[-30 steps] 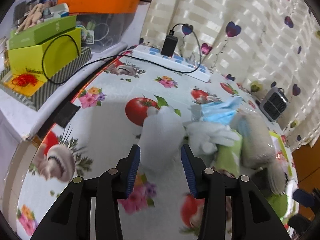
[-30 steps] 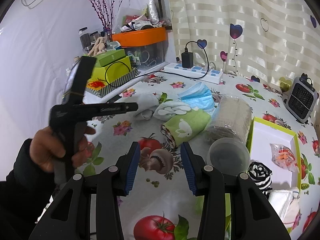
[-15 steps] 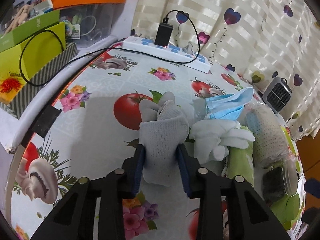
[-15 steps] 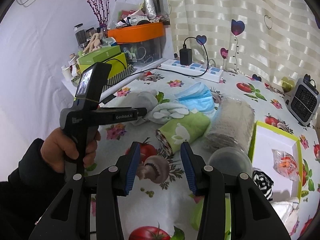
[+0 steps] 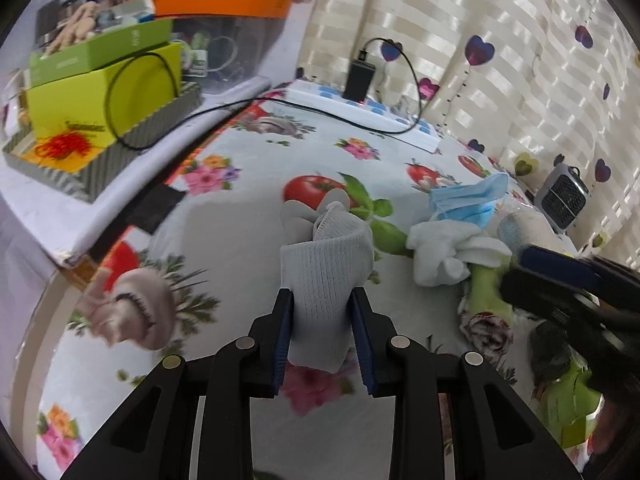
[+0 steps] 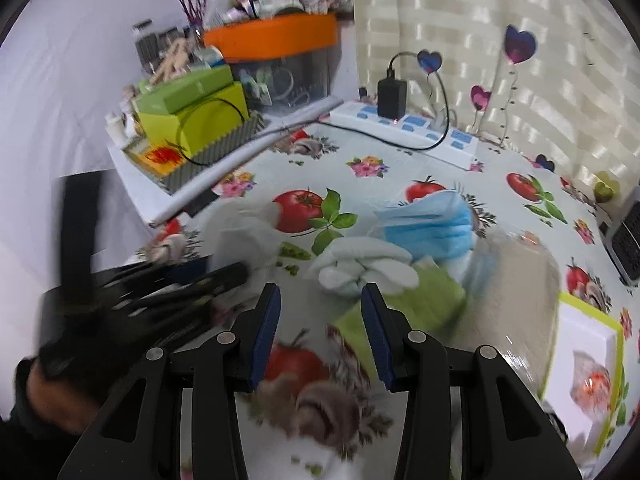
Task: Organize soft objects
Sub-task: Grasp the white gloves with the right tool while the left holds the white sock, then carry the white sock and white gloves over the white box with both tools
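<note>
Holding: my left gripper (image 5: 322,334) is clenched on the grey sock (image 5: 326,276), both pads pressed into its lower folded end, the rest standing up and forward between them.
Sock position: above the printed tablecloth (image 5: 224,240), near the table's left side; whether its bottom edge touches the cloth I cannot tell.
Sock feel: I judge it light, limp and ribbed, so it grips well; it will droop and unfold if taken by one layer only.
Best hold: across the full folded thickness, near the middle, as now.
Right gripper (image 6: 320,332): released, jaws apart and nothing between them, pointed at the white glove (image 6: 362,270).
Glove position: resting on the green rolled cloth (image 6: 412,306), just beside the blue face mask (image 6: 430,226).
Glove feel: I expect it to be soft and floppy, with loose fingers; pinching the bunched palm should lift it whole.
Risk: the mask's ear loops may snag and be dragged along.
Blur: the right view is smeared, so fine contact there is uncertain.
</note>
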